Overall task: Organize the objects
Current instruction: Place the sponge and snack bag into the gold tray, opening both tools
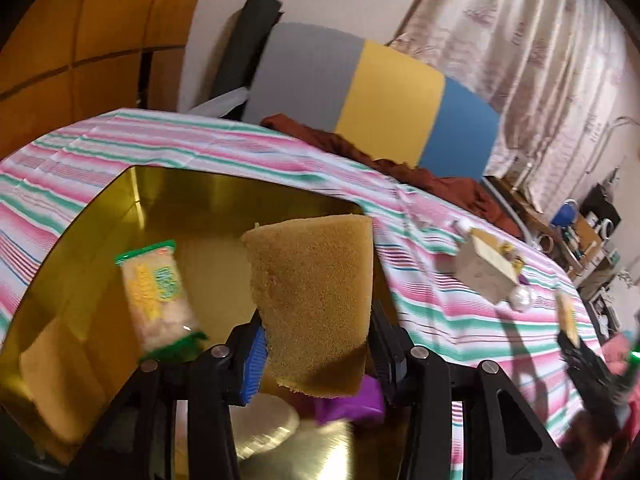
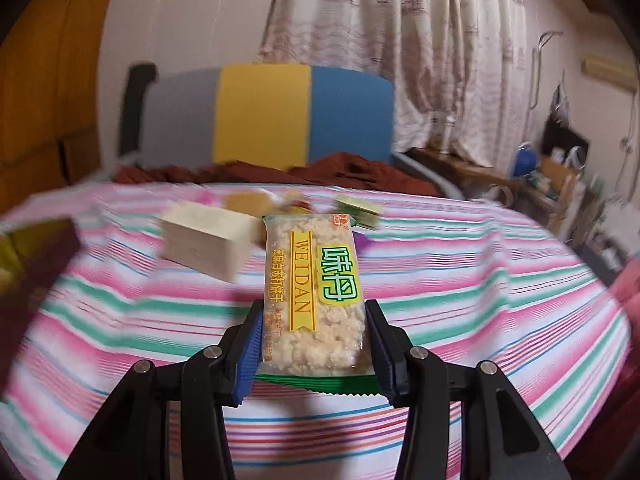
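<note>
A brown sponge (image 1: 316, 304) is gripped by the left gripper (image 1: 318, 354) at lower centre, above the gold tray (image 1: 168, 188). A biscuit packet (image 2: 314, 300) is clamped by the right gripper (image 2: 316, 354), mid-frame over the striped cloth (image 2: 480, 300).

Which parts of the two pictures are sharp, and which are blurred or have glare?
Left wrist view: the sponge in the left gripper is sharp, the golden tray shows glare, the far packet is smeared. Right wrist view: the cracker packet is sharp, while the striped cloth and pale box are motion-blurred.
</note>
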Motion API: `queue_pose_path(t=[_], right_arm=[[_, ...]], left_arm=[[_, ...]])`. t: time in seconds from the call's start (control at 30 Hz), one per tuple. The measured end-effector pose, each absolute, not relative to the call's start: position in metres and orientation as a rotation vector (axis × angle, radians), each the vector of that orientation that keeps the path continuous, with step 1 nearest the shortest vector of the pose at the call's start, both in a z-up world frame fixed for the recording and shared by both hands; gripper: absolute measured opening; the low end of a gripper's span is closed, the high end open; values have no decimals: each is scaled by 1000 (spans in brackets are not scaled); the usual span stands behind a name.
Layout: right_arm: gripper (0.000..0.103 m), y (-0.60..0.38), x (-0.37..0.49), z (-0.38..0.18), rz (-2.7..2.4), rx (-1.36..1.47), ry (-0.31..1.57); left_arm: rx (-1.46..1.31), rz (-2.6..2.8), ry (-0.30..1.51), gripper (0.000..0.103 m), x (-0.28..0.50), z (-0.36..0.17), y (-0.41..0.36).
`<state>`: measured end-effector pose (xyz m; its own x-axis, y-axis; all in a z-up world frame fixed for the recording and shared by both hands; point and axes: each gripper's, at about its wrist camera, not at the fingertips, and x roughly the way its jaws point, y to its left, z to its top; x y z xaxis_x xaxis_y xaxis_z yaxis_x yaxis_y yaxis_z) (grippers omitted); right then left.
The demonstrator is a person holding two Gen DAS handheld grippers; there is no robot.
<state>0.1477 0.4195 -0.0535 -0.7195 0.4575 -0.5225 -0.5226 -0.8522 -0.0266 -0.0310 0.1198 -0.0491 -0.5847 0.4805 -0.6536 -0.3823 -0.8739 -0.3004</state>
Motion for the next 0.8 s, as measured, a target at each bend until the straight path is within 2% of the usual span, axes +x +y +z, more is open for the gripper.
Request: queue_pose_path(t=[0.2,0.3,0.37,0.43,0.57,0.63,0.8], right_arm=[[48,352,131,-25,2752,-705,205],[48,321,123,-21,2836,-720,185],[48,303,118,-21,2887,-742,176],[48,288,114,-24,2919,-774,172],[48,268,107,-27,2958,-831,170],[48,264,99,-28,2977,-866,180],[48,249,71,-31,2996,-967,236]], left_arm=[[-1185,2429,-200,47,-59,-63,108],[-1201,2434,-191,51,-65,-65,106],[-1221,2412,-194,56,-69,-68,105],[-1239,2405,-212,70,-70,-69,101],[-1204,2443,-272,75,-62,-64,85],[-1173,2483,-287,85,-56,-58,76],[-1066,2612,-369,101,-38,-41,46]])
